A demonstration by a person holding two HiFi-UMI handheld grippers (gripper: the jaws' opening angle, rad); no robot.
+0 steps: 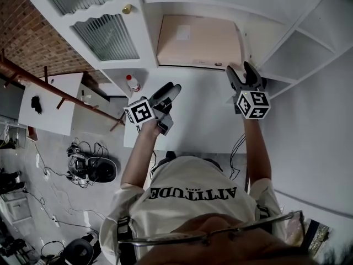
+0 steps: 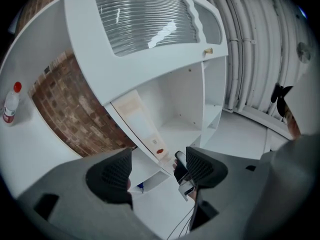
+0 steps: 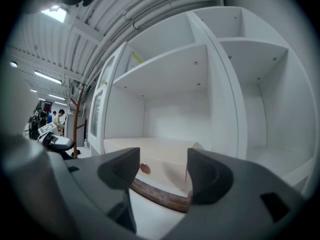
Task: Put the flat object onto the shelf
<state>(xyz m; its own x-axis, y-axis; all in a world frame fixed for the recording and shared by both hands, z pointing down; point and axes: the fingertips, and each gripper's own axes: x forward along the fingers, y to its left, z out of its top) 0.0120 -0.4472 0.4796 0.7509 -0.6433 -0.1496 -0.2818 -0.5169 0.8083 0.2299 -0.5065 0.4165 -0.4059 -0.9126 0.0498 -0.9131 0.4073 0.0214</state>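
Observation:
The flat object [image 1: 199, 41], a pale beige board with a small label, lies flat on the white shelf [image 1: 251, 21] ahead of me. In the right gripper view the flat object [image 3: 160, 154] fills the shelf floor, its brown front edge just past the jaws. My right gripper [image 1: 242, 72] is open and empty, its tips close to the board's front right corner. My left gripper [image 1: 170, 91] is open and empty too, held over the white counter [image 1: 198, 120] short of the shelf. From the left gripper view the flat object [image 2: 141, 123] shows edge-on, with my right gripper [image 2: 183, 173] in front of it.
A cabinet door with ribbed glass [image 1: 107, 35] and a brass knob [image 1: 127, 9] stands to the left of the shelf. A red-capped bottle [image 1: 133, 83] stands on the counter's left end. White compartments [image 1: 309, 54] lie to the right. Brick wall [image 1: 33, 37] and cables on the floor [image 1: 83, 167] are at left.

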